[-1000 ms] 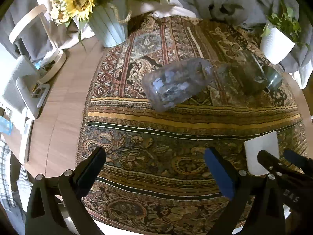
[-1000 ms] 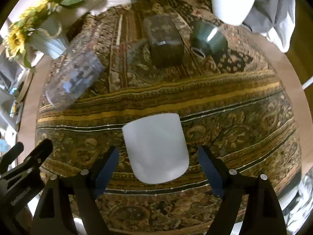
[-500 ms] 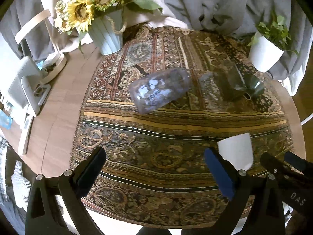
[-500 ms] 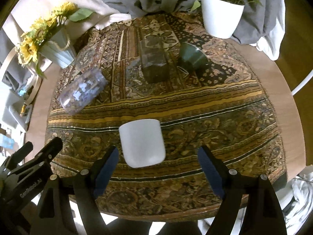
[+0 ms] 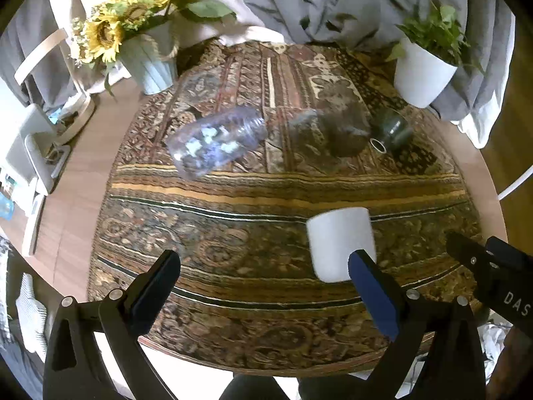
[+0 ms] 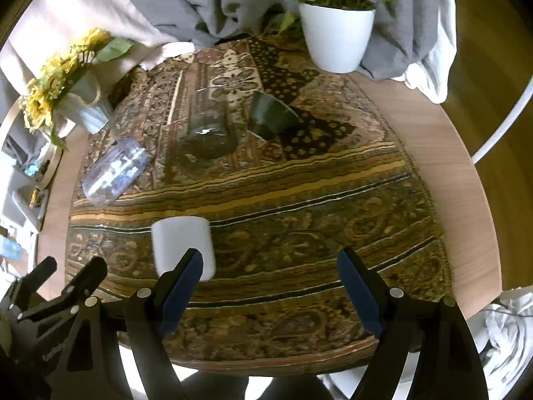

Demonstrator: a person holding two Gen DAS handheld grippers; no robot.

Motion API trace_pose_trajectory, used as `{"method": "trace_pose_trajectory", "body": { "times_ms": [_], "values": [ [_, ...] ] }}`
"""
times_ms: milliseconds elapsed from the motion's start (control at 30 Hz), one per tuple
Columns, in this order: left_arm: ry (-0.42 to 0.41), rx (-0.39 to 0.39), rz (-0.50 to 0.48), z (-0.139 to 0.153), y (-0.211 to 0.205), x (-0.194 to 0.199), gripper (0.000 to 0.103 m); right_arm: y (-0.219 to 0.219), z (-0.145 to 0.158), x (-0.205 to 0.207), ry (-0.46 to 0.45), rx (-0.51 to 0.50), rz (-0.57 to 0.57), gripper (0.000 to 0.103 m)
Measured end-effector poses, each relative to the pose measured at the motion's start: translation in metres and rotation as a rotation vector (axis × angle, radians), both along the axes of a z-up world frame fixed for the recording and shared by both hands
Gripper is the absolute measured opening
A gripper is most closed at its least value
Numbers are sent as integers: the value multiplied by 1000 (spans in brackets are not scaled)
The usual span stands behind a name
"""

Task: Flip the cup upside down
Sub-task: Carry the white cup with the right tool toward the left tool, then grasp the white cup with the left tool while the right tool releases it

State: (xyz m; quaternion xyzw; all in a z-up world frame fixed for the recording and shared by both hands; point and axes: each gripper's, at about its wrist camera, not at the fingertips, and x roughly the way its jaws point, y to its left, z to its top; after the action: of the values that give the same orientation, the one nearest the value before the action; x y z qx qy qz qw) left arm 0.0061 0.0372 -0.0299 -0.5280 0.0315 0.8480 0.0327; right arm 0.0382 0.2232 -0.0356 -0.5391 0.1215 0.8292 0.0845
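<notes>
Left wrist view: the left gripper (image 5: 263,276) was spread wide, holding nothing; "DAS" was readable on the right gripper's black body at the right edge.
Cup: the plain white cup (image 5: 339,241) stood on the patterned paisley cloth (image 5: 233,206), seemingly mouth-down.
Right wrist view: the right gripper (image 6: 269,271) gaped, empty; the cup (image 6: 181,241) sat just beyond its left finger; the round wooden table (image 6: 449,166) showed its right edge.
Room: sunflower vase (image 5: 151,66), white potted plant (image 6: 336,40), grey drapes behind.

White cup (image 5: 339,243) on gold, brown, paisley-patterned cloth (image 5: 253,200); yellow sunflowers (image 5: 110,30); blue-padded claws.

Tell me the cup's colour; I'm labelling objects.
Plain white cup, no pattern; clearest in the right wrist view.
</notes>
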Motion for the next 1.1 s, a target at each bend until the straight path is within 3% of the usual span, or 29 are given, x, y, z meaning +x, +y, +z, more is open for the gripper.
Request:
{"method": "trace_pose_trajectory", "body": {
  "times_ms": [500,800,1100],
  "values": [
    [-69,13,-2,-39,46,5,103,45,-28,9,-58,6,18,83],
    [-94,13,-13,-63,63,-2,97,63,-48,15,-103,6,-11,83],
    [-114,12,-25,-76,72,-6,72,71,-54,19,-120,7,-27,83]
  ]
}}
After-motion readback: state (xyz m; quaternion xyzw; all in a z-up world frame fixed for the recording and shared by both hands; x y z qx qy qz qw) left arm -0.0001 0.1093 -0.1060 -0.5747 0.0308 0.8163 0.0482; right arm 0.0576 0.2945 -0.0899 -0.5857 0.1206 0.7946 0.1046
